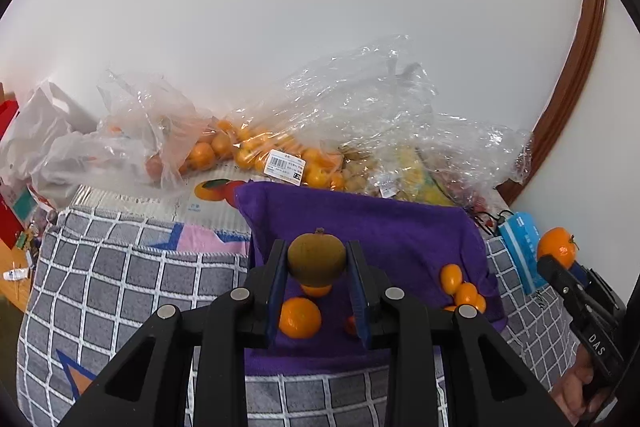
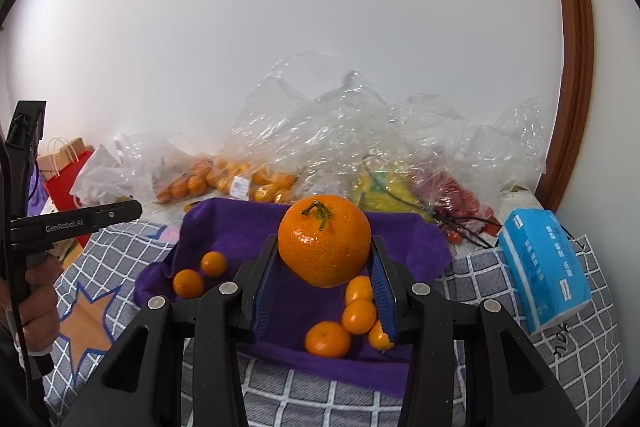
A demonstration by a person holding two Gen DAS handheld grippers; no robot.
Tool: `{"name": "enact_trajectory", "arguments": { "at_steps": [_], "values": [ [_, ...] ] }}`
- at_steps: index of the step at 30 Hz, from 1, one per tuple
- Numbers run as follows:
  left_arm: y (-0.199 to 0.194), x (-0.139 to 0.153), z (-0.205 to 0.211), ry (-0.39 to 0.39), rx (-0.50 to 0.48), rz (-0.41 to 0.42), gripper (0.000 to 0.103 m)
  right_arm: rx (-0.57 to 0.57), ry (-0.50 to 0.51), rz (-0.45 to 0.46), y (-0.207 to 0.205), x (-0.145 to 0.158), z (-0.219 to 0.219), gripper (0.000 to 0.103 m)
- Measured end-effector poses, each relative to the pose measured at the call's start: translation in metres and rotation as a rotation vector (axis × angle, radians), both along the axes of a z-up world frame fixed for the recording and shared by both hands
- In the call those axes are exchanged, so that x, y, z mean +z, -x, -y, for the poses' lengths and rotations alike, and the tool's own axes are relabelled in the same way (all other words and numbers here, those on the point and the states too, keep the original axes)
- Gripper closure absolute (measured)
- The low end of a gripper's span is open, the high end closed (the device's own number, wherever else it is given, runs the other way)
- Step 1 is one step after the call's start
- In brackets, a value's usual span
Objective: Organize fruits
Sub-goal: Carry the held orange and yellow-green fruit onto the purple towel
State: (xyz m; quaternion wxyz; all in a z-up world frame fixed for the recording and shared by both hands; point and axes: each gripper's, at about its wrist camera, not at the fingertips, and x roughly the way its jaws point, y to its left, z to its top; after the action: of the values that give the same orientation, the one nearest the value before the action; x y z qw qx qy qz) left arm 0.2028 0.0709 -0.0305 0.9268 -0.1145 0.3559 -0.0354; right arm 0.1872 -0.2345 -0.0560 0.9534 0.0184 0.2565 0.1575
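My left gripper [image 1: 317,259] is shut on a greenish-brown round fruit [image 1: 316,259] with a small stem, held above a purple towel [image 1: 380,227]. On that towel lie small oranges [image 1: 299,317] under the jaws and kumquats [image 1: 460,285] to the right. My right gripper [image 2: 325,259] is shut on a large orange mandarin [image 2: 324,245] with a green stem, over the same purple towel [image 2: 240,227]. Small oranges [image 2: 328,339] lie below it, and two more [image 2: 200,275] lie at the left. The right gripper [image 1: 560,267] with its mandarin shows at the right edge of the left wrist view.
Clear plastic bags of oranges [image 1: 256,151] and other fruit [image 2: 392,183] are heaped along the white wall. A blue tissue pack [image 2: 544,267] lies right of the towel on a grey checked blanket [image 1: 120,279]. A red paper bag [image 2: 66,183] stands at far left.
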Motion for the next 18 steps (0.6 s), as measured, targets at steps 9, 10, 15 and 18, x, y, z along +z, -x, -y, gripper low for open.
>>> {"name": "enact_trajectory", "arguments": {
  "at_steps": [9, 10, 15, 18],
  "values": [
    [-0.039, -0.011, 0.009, -0.027, -0.012, -0.036, 0.076, -0.006, -0.007, -0.021, -0.041, -0.009, 0.001, 0.06],
    [-0.044, -0.013, 0.009, -0.021, -0.014, -0.043, 0.076, -0.002, -0.009, -0.027, -0.045, -0.01, -0.001, 0.06],
    [-0.064, -0.025, 0.009, -0.005, -0.02, -0.072, 0.076, 0.03, -0.02, -0.067, -0.06, -0.027, -0.015, 0.06],
    [-0.077, -0.035, 0.005, 0.017, -0.022, -0.103, 0.076, 0.057, -0.013, -0.105, -0.067, -0.043, -0.029, 0.06]
  ]
}}
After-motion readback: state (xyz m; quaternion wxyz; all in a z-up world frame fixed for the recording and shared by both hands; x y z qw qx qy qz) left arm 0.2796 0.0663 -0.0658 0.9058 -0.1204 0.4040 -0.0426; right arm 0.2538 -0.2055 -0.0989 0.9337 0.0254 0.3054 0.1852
